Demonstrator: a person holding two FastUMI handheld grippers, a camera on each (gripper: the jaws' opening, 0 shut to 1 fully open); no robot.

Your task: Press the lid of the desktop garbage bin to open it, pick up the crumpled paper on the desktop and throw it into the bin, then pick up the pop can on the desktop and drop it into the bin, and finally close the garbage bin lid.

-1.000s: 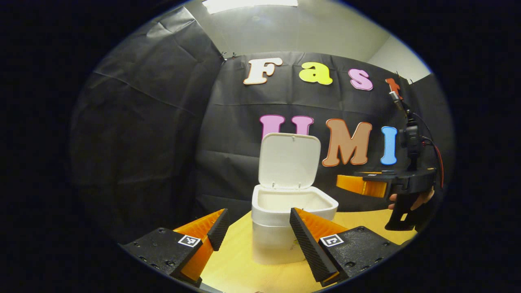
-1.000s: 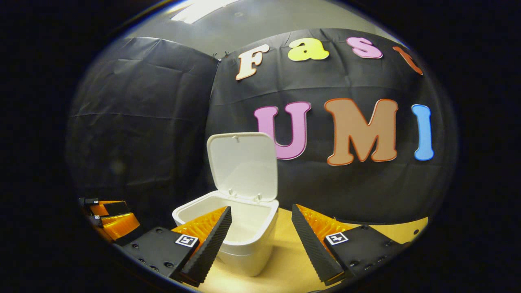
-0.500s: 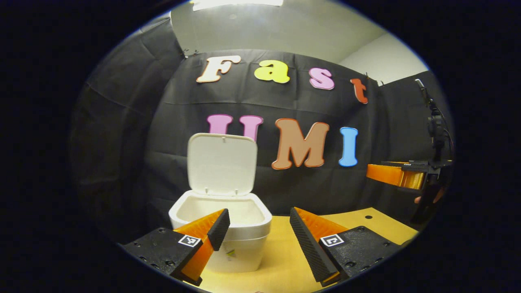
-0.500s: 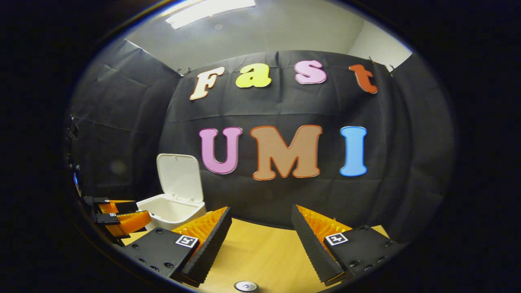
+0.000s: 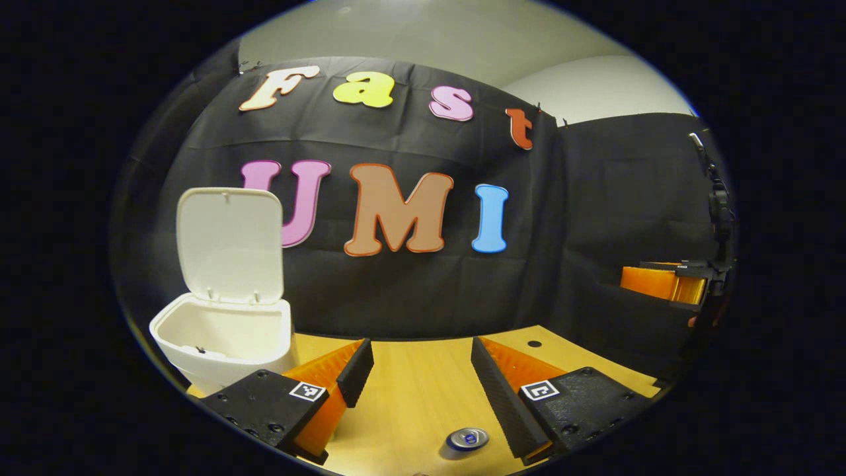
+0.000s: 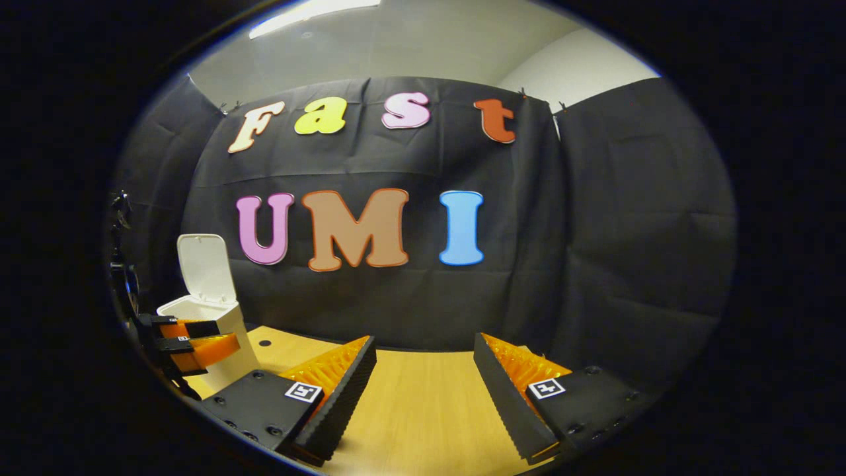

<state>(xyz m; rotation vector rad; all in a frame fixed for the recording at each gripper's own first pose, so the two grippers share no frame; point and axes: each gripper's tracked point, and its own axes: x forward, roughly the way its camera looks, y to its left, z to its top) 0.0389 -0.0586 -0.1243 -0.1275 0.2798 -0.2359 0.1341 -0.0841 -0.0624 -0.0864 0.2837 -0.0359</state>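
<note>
The white desktop bin (image 5: pixel 221 340) stands at the left of the left gripper view with its lid (image 5: pixel 228 244) raised upright. It also stands far left in the right gripper view, bin (image 6: pixel 215 317), lid (image 6: pixel 205 268). A pop can (image 5: pixel 467 438) stands on the wooden desk, its top visible low between the fingers of my left gripper (image 5: pixel 420 370), which is open and empty above it. My right gripper (image 6: pixel 423 370) is open and empty over bare desk. The right gripper (image 5: pixel 667 284) hangs at the far right of the left gripper view. The left gripper (image 6: pixel 192 344) hangs beside the bin in the right gripper view.
The wooden desk (image 6: pixel 423 410) runs back to the black cloth wall. A small dark hole (image 5: pixel 534 344) marks the desk surface toward the back right, and another hole (image 6: pixel 264 343) lies near the bin.
Both grippers have swung to the right, away from the bin, which slid to the left in both views. The pop can has come into sight under my left gripper.
</note>
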